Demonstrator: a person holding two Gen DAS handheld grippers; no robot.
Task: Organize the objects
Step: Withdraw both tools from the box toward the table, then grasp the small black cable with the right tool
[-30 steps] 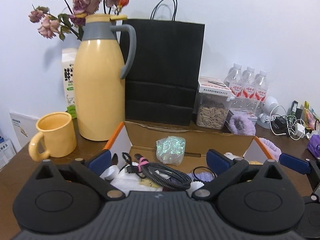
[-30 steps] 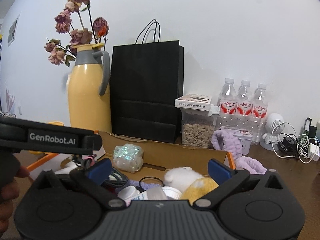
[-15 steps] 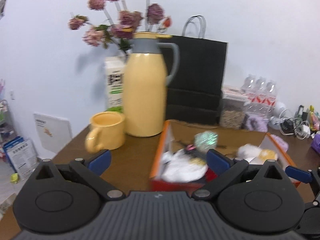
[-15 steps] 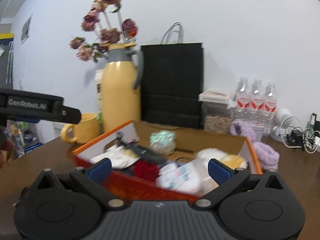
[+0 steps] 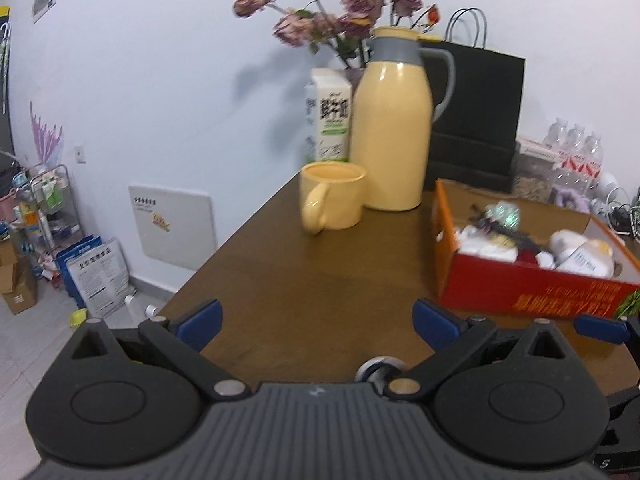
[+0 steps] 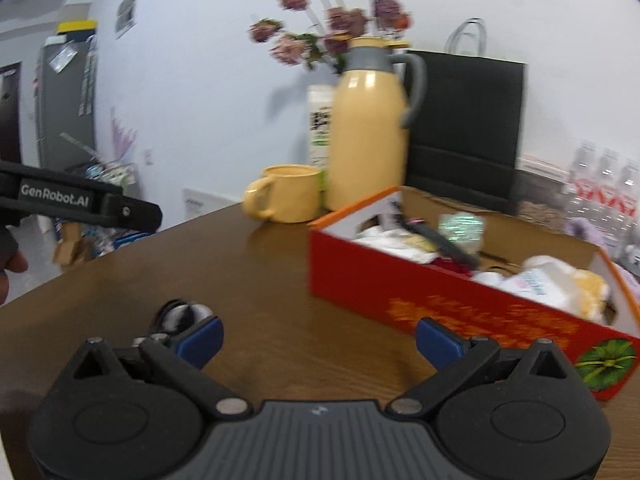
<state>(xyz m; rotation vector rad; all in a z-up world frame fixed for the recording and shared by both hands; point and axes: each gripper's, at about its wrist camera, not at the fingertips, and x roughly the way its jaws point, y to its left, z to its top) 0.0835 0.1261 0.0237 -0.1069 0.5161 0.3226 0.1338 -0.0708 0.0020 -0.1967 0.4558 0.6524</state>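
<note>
A red cardboard box [image 5: 532,286] [image 6: 448,304] holds several small things: a glittery ball [image 6: 460,226], a black cable [image 6: 448,246], white cloths, a plush toy [image 6: 560,280]. It stands on the brown table [image 5: 312,280]. My left gripper [image 5: 316,320] is open and empty, low over the table's near left part, left of the box. My right gripper [image 6: 318,336] is open and empty in front of the box. A small black-and-white object [image 6: 182,314] lies on the table by its left finger. A small metal object [image 5: 378,366] lies under my left gripper.
A yellow mug [image 5: 332,200] and yellow thermos jug [image 5: 394,128] stand behind the box's left end, with a milk carton [image 5: 328,120], dried flowers, a black paper bag [image 5: 476,108] and water bottles [image 5: 576,152] along the wall. The table's left edge drops to the floor.
Both grippers have pulled back and to the left, away from above the box; the box now lies ahead and to the right. Both stay open.
</note>
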